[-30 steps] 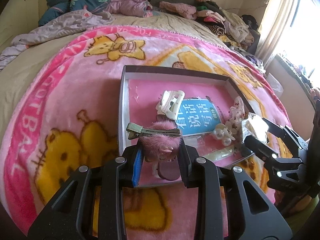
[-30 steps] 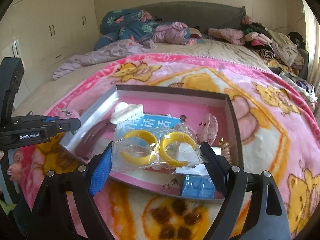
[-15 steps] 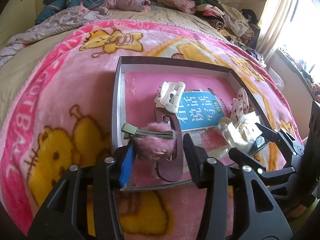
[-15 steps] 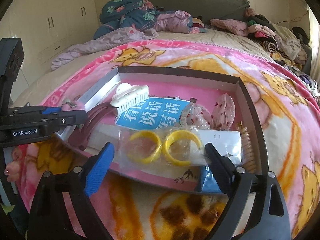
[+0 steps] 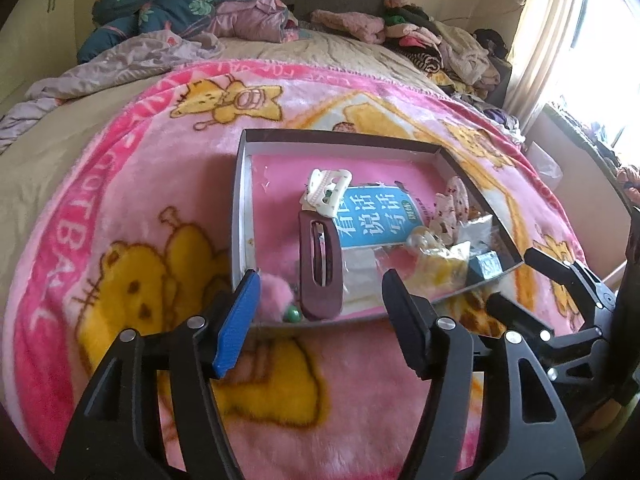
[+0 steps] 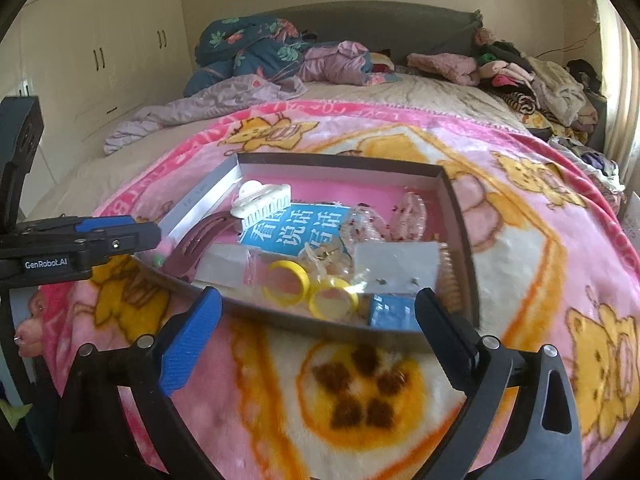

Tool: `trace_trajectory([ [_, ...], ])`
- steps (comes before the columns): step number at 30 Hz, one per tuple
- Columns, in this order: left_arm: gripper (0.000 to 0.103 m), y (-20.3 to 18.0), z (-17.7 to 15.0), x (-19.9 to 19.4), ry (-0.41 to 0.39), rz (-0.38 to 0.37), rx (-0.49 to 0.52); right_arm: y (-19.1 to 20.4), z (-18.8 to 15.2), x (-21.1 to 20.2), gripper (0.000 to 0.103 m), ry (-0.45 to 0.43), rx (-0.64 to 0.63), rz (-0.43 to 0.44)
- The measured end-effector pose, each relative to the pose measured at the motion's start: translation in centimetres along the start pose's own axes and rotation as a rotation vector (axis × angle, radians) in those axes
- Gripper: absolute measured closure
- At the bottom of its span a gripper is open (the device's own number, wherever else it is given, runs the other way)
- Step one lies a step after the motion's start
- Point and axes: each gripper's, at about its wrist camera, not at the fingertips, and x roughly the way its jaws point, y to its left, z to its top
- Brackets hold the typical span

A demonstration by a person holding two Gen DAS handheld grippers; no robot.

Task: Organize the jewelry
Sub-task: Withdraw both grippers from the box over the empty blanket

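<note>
A shallow box (image 5: 240, 208) (image 6: 460, 216) lies on the pink blanket. In it are a pink fuzzy hair clip (image 5: 274, 294) in the near left corner, a maroon hair clip (image 5: 320, 264) (image 6: 200, 240), a white claw clip (image 5: 326, 192) (image 6: 262, 200), a blue booklet (image 5: 376, 220) (image 6: 296, 228) and a clear bag of yellow rings (image 6: 312, 288) (image 5: 440, 260). My left gripper (image 5: 320, 320) is open and empty just in front of the box. My right gripper (image 6: 320, 336) is open and empty at the box's near wall.
The pink cartoon blanket (image 5: 120, 200) (image 6: 560, 260) covers the bed. Piled clothes and bedding (image 5: 180, 20) (image 6: 280, 52) lie at the far end. A window with curtains (image 5: 560, 40) is at the right, wardrobes (image 6: 100, 60) at the left.
My left gripper opened and dropped the pink fuzzy clip into the box's near left corner. My right gripper opened, left the bag of yellow rings in the box, and drew back.
</note>
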Motion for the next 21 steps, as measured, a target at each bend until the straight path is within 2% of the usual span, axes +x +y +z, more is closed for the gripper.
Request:
trace_trajectory([
  [12,0.021,-0.4,-3.4,-4.0,-0.036,0.005,0.004,0.6,-1.8,-4.4,0.006,-0.036,0.011,-0.017],
  [16,0.02,-0.4,-4.6,-5.0,-0.047,0.001,-0.003,1.1,-2.5,-5.4,0.006,-0.04,0.009,-0.019],
  [21,0.013,-0.6,-5.5,-5.9,-0.059,0.005,0.0,1.5,-3.1,-6.2,0.006,-0.043,0.018,-0.022],
])
